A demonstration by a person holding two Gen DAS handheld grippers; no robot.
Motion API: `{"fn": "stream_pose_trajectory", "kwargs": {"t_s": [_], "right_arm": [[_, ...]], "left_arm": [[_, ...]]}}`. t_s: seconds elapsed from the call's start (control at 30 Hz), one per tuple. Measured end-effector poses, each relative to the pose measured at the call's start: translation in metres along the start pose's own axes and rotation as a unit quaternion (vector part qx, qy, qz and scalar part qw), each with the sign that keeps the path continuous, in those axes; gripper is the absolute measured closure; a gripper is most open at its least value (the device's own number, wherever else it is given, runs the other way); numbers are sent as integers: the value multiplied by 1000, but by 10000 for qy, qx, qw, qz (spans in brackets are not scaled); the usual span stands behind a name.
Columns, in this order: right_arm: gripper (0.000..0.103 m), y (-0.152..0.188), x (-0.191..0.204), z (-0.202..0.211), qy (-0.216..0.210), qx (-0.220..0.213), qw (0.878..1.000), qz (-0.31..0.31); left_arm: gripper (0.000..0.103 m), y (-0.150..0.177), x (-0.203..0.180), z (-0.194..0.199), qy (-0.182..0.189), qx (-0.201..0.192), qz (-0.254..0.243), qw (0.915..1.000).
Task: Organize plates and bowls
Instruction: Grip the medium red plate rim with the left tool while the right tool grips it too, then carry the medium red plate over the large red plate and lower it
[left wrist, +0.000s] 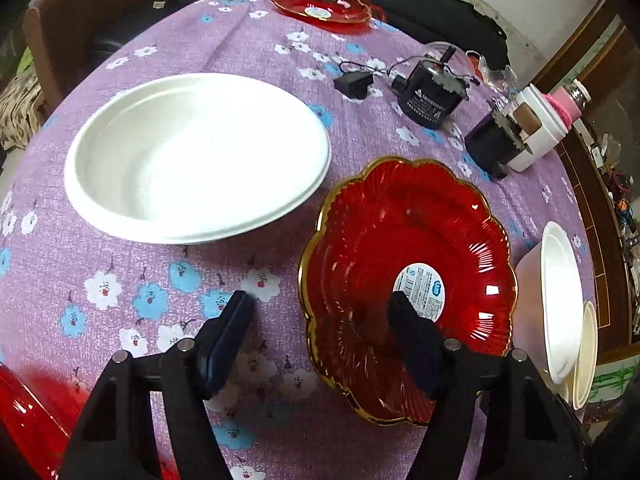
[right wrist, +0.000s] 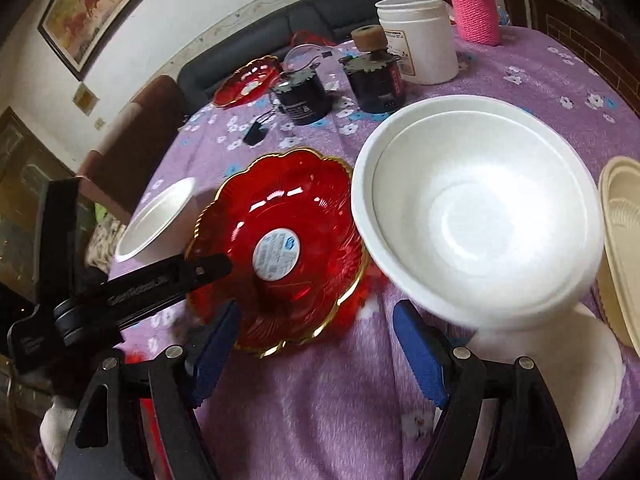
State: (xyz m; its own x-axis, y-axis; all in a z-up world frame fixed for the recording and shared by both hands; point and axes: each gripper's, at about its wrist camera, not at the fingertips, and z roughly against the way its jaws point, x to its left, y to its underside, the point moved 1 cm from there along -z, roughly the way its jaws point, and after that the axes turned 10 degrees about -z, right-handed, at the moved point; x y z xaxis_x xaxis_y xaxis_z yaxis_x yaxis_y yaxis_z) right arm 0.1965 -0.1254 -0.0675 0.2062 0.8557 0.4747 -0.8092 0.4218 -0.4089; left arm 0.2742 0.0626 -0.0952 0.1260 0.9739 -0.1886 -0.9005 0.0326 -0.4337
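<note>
Two grippers are hanging over a bench (left wrist: 168, 264) draped in purple flowered cloth. The left gripper (left wrist: 320, 312) is straddling the near rim of the red dish (left wrist: 400, 232), one finger (left wrist: 412, 328) inside it and one outside on the cloth, its fingers partly open and pressing on nothing. The right gripper (right wrist: 316, 344) is standing wide open just beside the red dish (right wrist: 288, 216), gripping nothing. A white bowl (right wrist: 480, 216) is sitting to the right of that dish, a white plate (left wrist: 196, 156) to its left, another red dish (left wrist: 320, 2) far behind.
</note>
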Motion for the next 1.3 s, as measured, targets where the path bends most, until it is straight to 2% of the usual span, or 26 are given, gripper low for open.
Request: {"fn": "stream_pose_trajectory", "kwargs": {"t_s": [0.07, 0.13, 0.17, 0.2, 0.23, 0.27, 0.3, 0.33, 0.37, 0.5, 0.77, 1.0, 1.3], "right_arm": [[20, -1, 0, -9, 48, 92, 9999, -40], [20, -2, -1, -19, 51, 174, 9998, -119], [23, -3, -2, -24, 21, 223, 9996, -161], [25, -5, 0, -22, -4, 51, 9999, -149], [38, -7, 0, -24, -11, 53, 9999, -145], [59, -8, 0, -27, -72, 119, 9997, -177], [68, -10, -3, -32, -111, 198, 9993, -282], [82, -10, -4, -32, -87, 162, 9993, -311], [88, -10, -6, -34, -10, 153, 9994, -321], [88, -7, -9, -25, -161, 62, 9993, -340], [88, 7, 15, 19, -407, -334, 9986, 88], [88, 42, 41, 51, -780, -304, 9959, 336], [87, 100, 83, 70, -1080, -110, 9906, 829]], "left_arm": [[34, 0, -2, -1, 22, -22, -27, 10000], [40, -1, -5, -1, 1, -49, -103, 9999], [46, -1, -6, -2, -19, -58, -133, 9999], [47, -1, -7, -2, -24, -65, -144, 9999], [50, -1, -8, -2, -21, -76, -148, 9999], [62, -1, -10, -3, 8, -78, -173, 9998], [66, -1, -11, -3, 20, -67, -194, 9998], [66, 0, -12, -2, -73, -71, -203, 9997], [66, 1, -13, -2, -86, -75, -198, 9997], [66, 8, -12, 6, -2, -105, -100, 9999], [66, 27, -6, 59, 61, -631, 62, 9980], [65, 68, 14, 126, -81, -1371, 220, 9903], [65, 132, 59, 172, -237, -1726, 666, 9825]]}}
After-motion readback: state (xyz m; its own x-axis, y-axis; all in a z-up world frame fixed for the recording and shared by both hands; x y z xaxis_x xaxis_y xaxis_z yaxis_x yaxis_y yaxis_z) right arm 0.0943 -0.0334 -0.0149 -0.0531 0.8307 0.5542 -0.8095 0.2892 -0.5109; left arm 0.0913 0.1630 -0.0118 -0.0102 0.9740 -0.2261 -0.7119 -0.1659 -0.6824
